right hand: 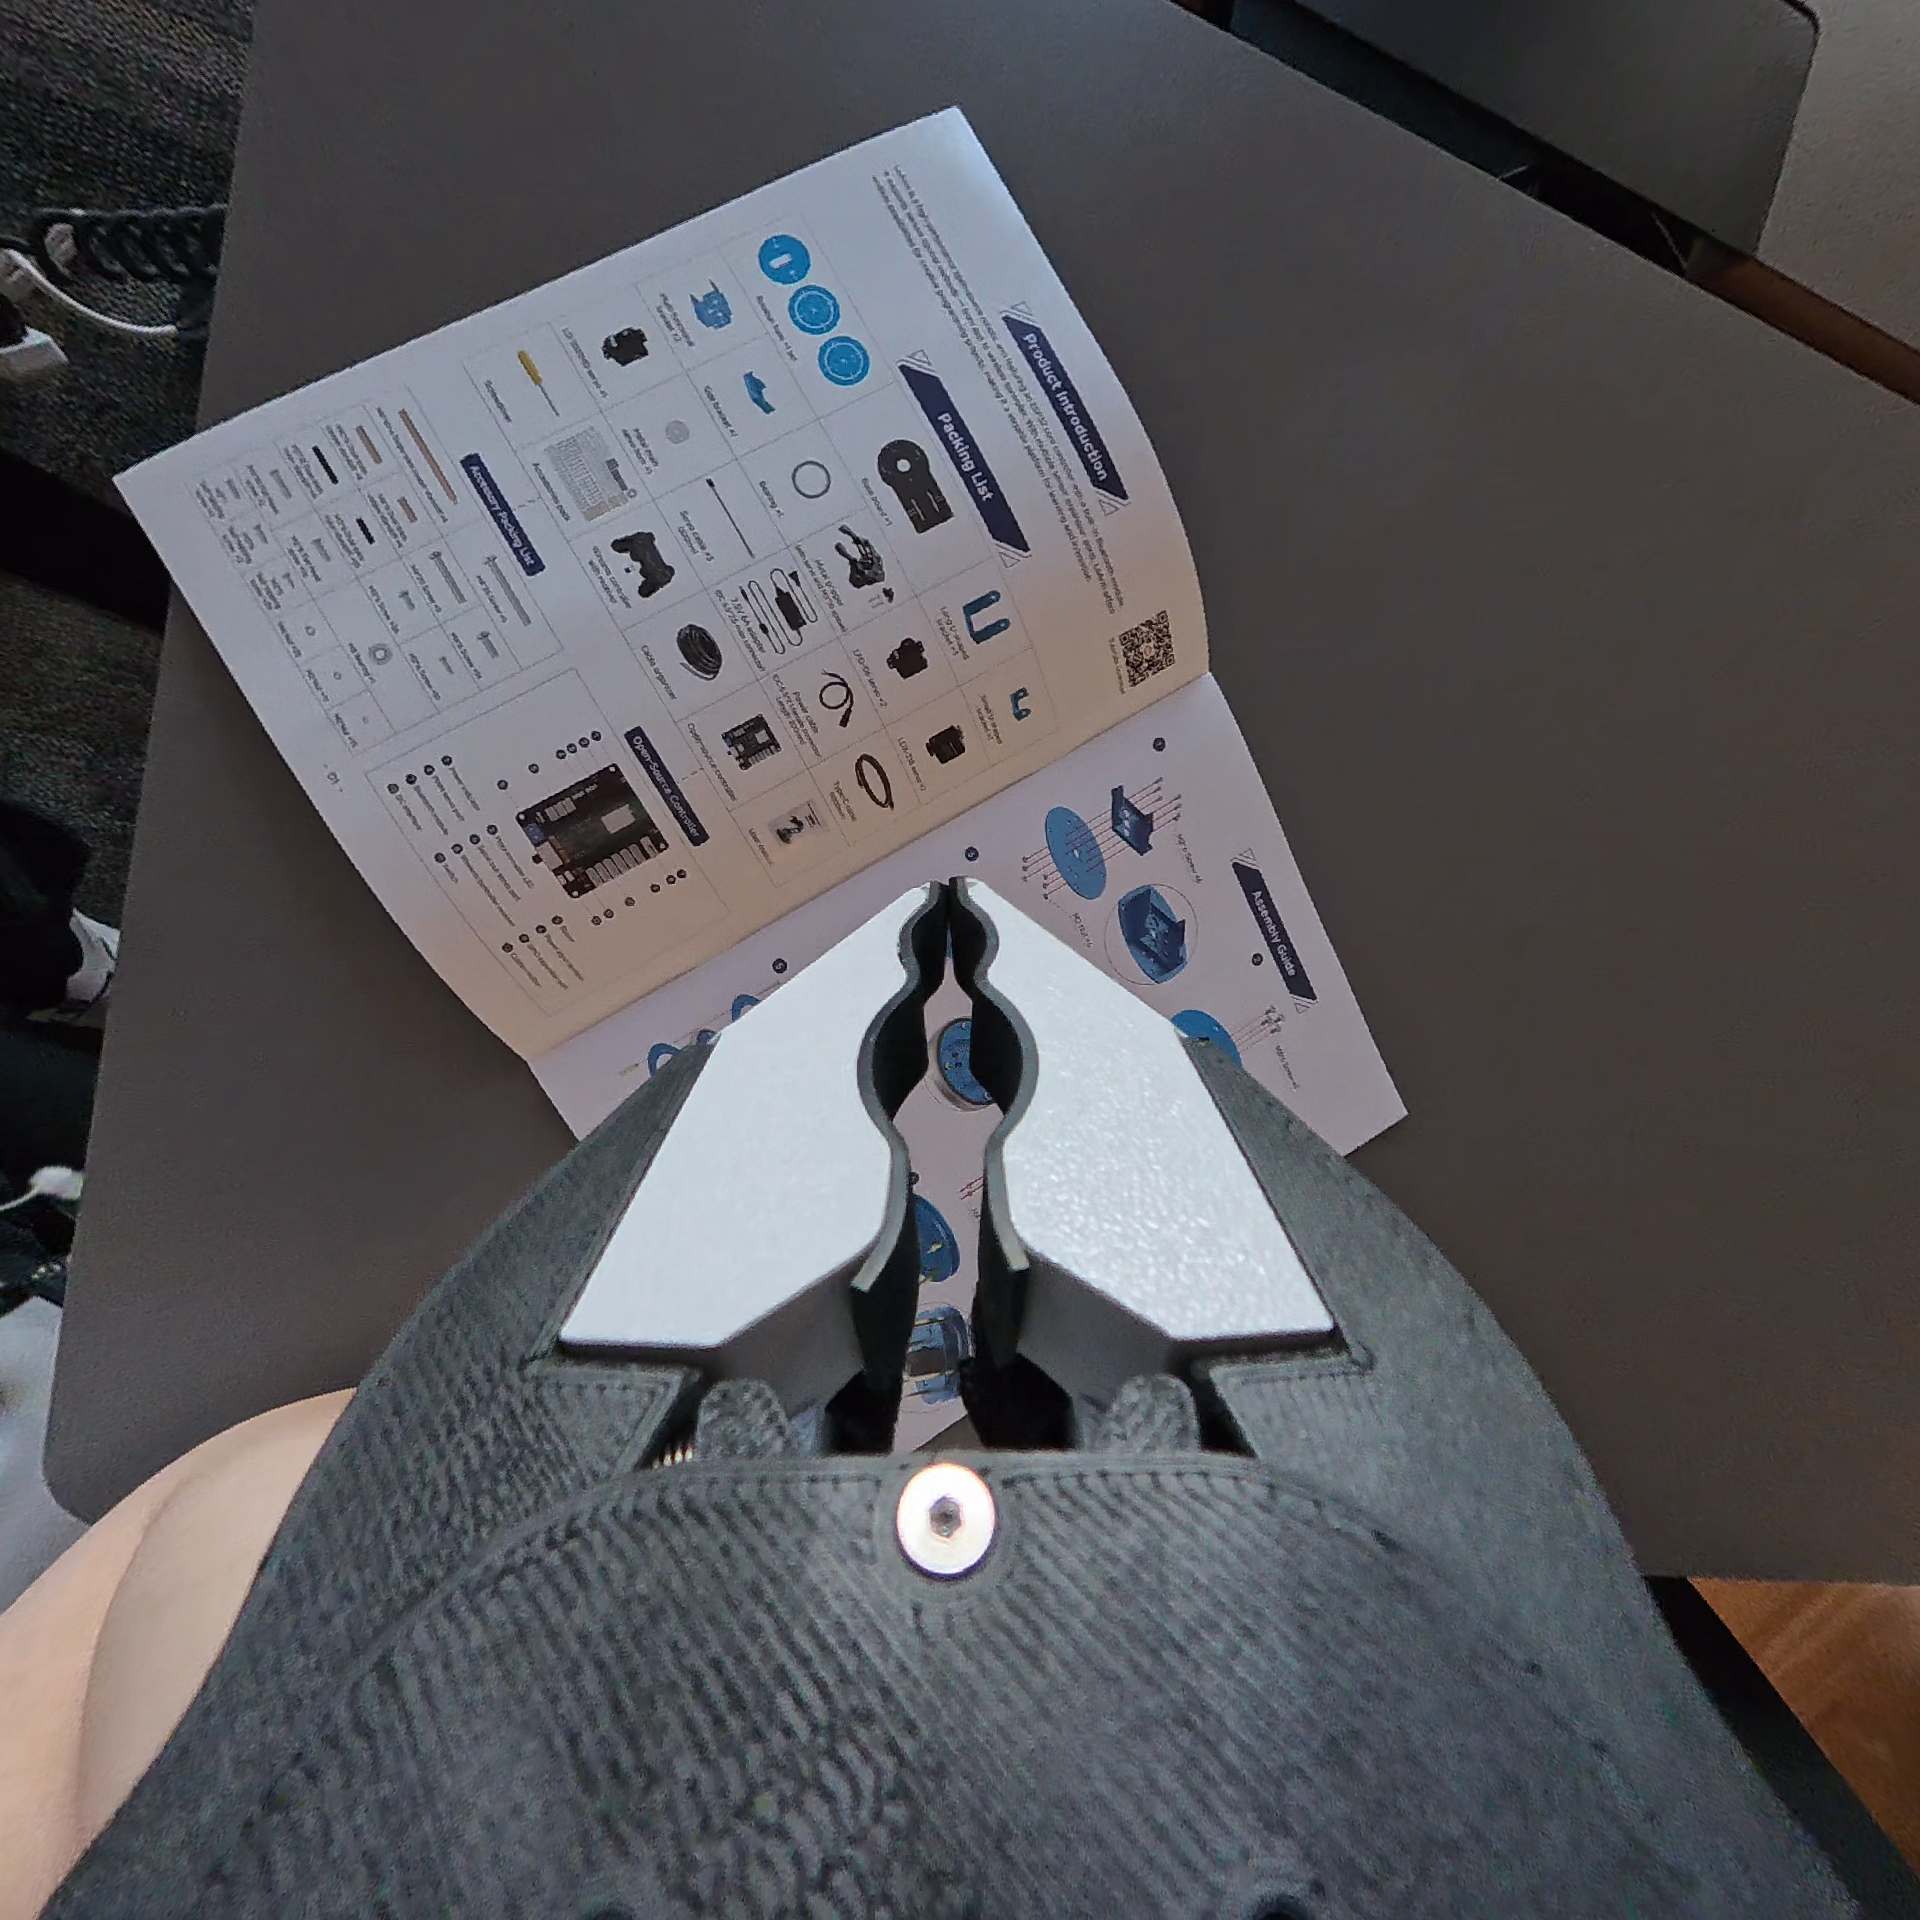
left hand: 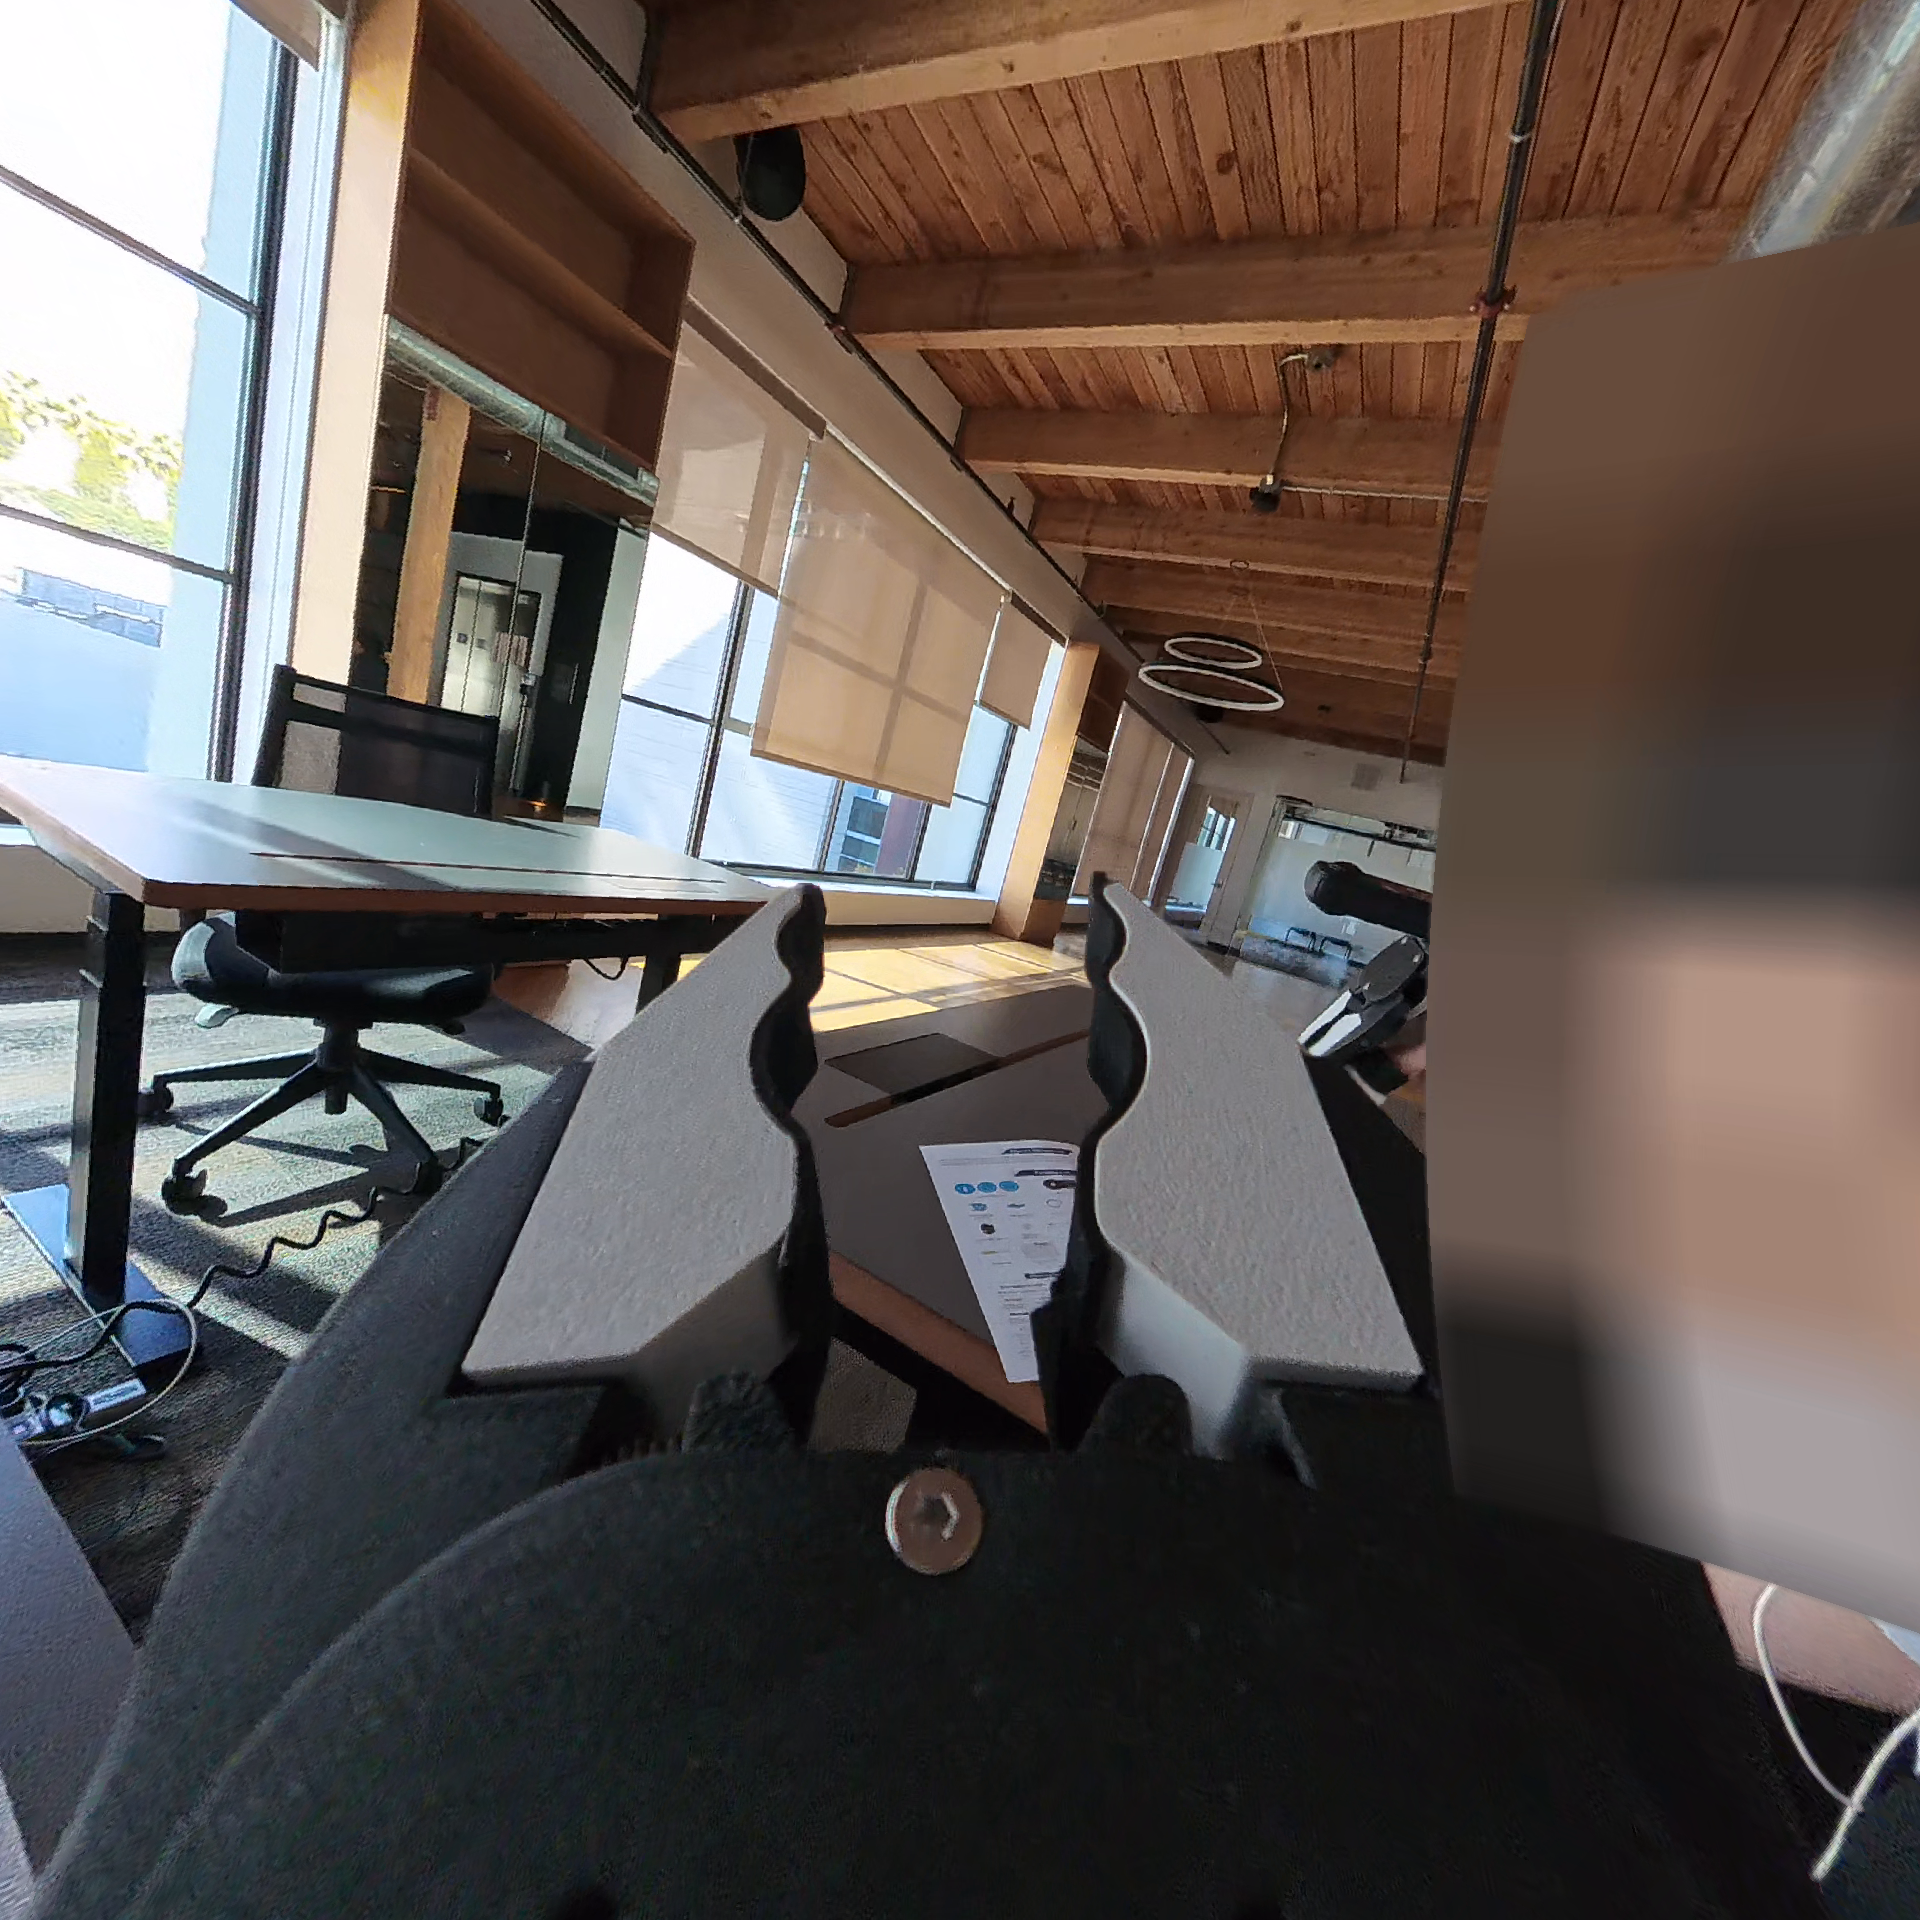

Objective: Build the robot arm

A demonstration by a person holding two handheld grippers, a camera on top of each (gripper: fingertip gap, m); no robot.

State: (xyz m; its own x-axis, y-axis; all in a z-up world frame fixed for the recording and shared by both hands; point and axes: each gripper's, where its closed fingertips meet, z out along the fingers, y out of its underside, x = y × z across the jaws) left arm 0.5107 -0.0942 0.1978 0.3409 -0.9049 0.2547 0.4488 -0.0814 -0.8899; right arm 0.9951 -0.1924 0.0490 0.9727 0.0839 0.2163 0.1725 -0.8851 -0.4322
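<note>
The right tool [right hand: 951,889] hangs over the open booklet [right hand: 665,582], and its two fingertips are pressed together with nothing between them; whether the tips touch the paper I cannot tell. It points down at the fold between the two pages, probably because the person looks at the near page from above. The booklet is one, with two pages showing: the near page lies partly under the tool, and the far page reaches toward the left edge of the grey table [right hand: 1455,520]. It lies flat and a little turned, near the table's near corner, where it is easy to reach. In the left wrist view the left tool [left hand: 951,935] is held higher and almost level, so it looks across the room and not down. Its two fingers stand well apart and hold nothing. Between them the booklet [left hand: 997,1236] shows at the near edge of the table [left hand: 883,1174]. Farther to the right, the right tool [left hand: 1361,1013] shows small beside a blurred patch. Beyond stands a second table [left hand: 312,831] with one black office chair [left hand: 332,987] under it and another chair [left hand: 384,743] behind it, by the windows.
</note>
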